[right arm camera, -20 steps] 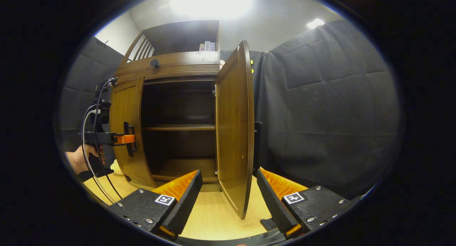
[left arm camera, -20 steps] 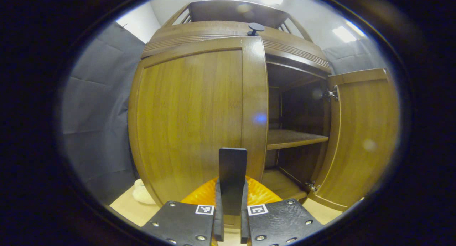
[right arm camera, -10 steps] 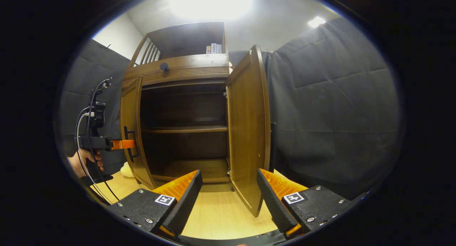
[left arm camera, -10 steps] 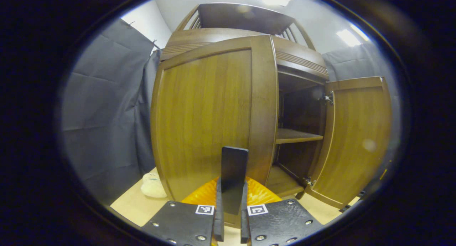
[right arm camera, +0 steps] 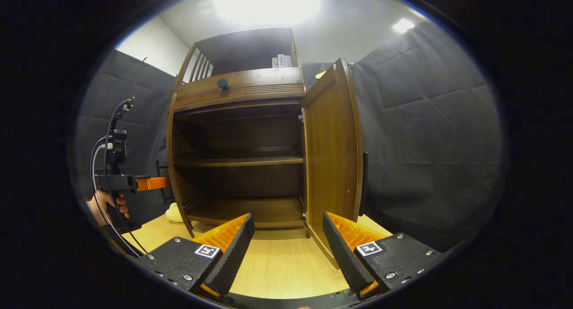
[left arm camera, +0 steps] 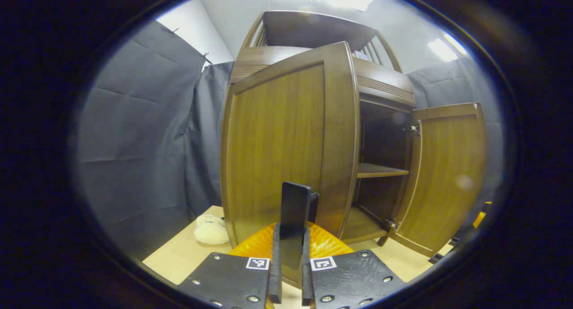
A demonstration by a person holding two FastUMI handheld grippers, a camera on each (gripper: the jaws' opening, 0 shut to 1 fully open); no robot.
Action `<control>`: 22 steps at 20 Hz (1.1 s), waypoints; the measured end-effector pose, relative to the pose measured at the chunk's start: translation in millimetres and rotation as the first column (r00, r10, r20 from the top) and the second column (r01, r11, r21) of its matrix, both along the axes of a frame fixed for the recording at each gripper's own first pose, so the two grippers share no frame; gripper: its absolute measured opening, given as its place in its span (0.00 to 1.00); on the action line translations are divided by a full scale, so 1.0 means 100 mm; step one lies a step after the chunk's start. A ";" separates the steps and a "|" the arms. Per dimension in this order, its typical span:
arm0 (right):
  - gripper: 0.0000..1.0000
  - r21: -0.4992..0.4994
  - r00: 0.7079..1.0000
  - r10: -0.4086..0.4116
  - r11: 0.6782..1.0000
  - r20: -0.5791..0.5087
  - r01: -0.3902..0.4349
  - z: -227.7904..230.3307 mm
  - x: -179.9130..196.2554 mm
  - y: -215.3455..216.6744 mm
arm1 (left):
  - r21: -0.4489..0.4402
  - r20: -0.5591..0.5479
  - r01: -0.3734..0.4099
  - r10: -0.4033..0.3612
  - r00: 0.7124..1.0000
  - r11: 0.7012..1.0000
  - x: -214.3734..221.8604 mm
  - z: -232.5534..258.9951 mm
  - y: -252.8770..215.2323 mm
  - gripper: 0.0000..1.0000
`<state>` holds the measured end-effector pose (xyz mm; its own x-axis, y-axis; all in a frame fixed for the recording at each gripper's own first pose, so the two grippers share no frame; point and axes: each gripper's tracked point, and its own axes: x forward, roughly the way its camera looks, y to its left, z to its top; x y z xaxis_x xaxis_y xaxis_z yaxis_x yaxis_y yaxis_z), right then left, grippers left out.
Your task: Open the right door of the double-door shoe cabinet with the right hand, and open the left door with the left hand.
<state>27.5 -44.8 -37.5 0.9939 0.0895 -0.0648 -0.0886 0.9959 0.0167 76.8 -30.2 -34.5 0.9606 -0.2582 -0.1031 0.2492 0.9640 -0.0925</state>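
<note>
The brown wooden shoe cabinet (right arm camera: 237, 92) stands with both doors swung out. In the left gripper view, my left gripper (left arm camera: 290, 230) is shut on the upright black handle (left arm camera: 294, 201) of the left door (left arm camera: 277, 143). That door stands far out from the cabinet front. The right door (left arm camera: 447, 174) hangs wide open beyond it. In the right gripper view, my right gripper (right arm camera: 286, 242) is open and holds nothing. It sits a short way back from the right door (right arm camera: 333, 152). The left gripper (right arm camera: 154, 182) and a hand (right arm camera: 107, 203) show beside the edge-on left door (right arm camera: 171, 156).
Inside the cabinet are a bare middle shelf (right arm camera: 237, 161) and a bottom board (right arm camera: 250, 210). A white soft lump (left arm camera: 209, 228) lies on the light wood surface (right arm camera: 277, 273) left of the cabinet. A black knob (right arm camera: 222, 83) sits on the top rail. Dark cloth walls close both sides.
The left door has swung further open with my left gripper on its handle. The right gripper has drawn back and shifted, so the right door now stands to its right.
</note>
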 end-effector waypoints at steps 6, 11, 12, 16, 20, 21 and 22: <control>0.95 0.010 0.999 0.035 0.999 -0.005 -0.035 -0.02 -0.09 0.10 | -0.013 -0.004 -0.029 0.029 1.000 1.000 0.01 0.04 0.02 0.24; 0.95 0.004 0.999 0.045 0.999 0.003 -0.045 0.00 -0.12 0.13 | -0.009 -0.001 -0.061 0.061 0.998 0.998 0.04 0.05 0.06 0.24; 0.92 0.005 0.999 0.046 0.999 0.000 -0.046 -0.01 -0.12 0.13 | -0.008 0.000 -0.071 0.071 0.997 0.997 0.04 0.06 0.08 0.24; 0.95 -0.008 0.999 0.043 0.999 0.005 -0.043 0.00 -0.13 0.12 | -0.007 -0.008 -0.128 0.128 0.992 0.992 0.06 0.07 0.12 0.17; 0.92 -0.012 0.999 0.055 0.998 -0.001 -0.055 -0.02 -0.14 0.17 | -0.019 -0.015 -0.200 0.200 0.980 0.980 0.16 0.00 0.16 0.22; 0.95 -0.014 0.998 0.058 0.998 -0.003 -0.058 -0.02 -0.14 0.18 | -0.032 -0.014 -0.208 0.207 0.978 0.978 0.09 -0.01 0.14 0.17; 0.92 -0.021 0.998 0.060 0.998 -0.005 -0.061 -0.03 -0.14 0.20 | -0.037 -0.014 -0.217 0.217 0.976 0.975 0.04 0.01 0.19 0.17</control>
<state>13.9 -24.9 -40.7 0.9864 0.1480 -0.0720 -0.1487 0.9889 -0.0039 80.7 -11.3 -33.3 0.9931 -0.0476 -0.1071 0.0333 0.9908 -0.1312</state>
